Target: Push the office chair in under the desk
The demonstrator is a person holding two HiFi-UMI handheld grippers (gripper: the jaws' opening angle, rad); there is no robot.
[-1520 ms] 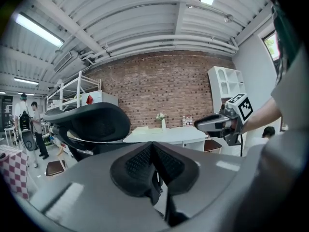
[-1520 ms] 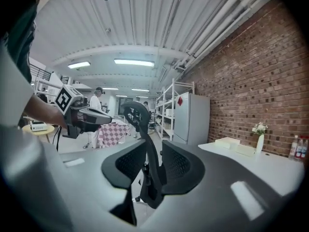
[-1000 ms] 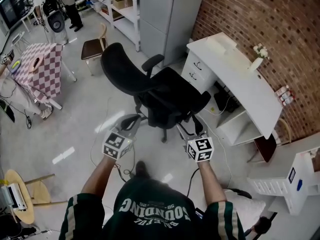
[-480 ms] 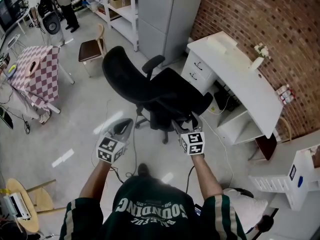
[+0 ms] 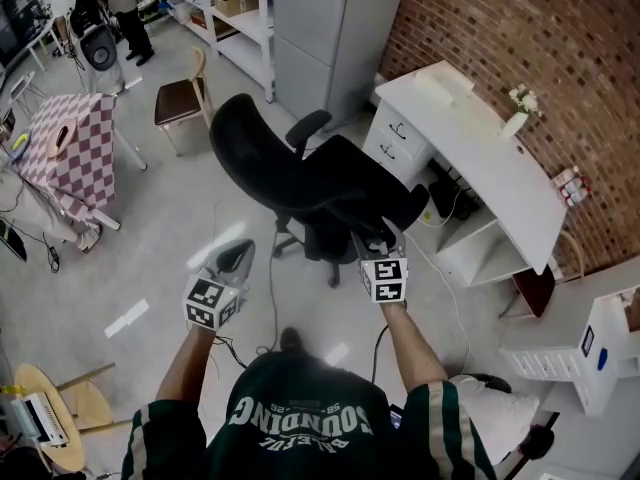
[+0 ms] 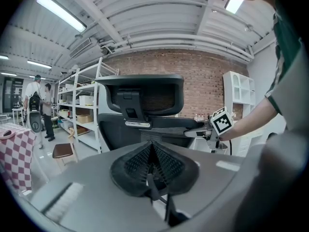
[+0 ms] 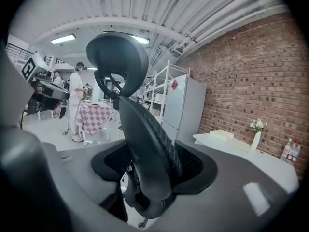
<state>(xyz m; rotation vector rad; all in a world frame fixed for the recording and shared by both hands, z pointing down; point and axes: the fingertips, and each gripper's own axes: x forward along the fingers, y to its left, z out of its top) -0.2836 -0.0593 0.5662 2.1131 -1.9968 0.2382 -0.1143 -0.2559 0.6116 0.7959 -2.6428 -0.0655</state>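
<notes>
By the white desk [image 5: 480, 158], right gripper [image 5: 380, 243] half-open, just closing round the curved black armrest [image 7: 145, 129]; left gripper [image 5: 238, 254] closed, empty.

Checkered table [image 5: 72, 136], wooden chair [image 5: 179, 97], shelving [image 5: 238, 16], grey cabinet [image 5: 325, 28].

Office chair [image 5: 330, 193] stands just left of desk [image 5: 480, 163], beside it. Cabinet [image 5: 335, 28] behind chair. Checkered table [image 5: 70, 138] far left. Vase [image 5: 515, 118] on desk.
</notes>
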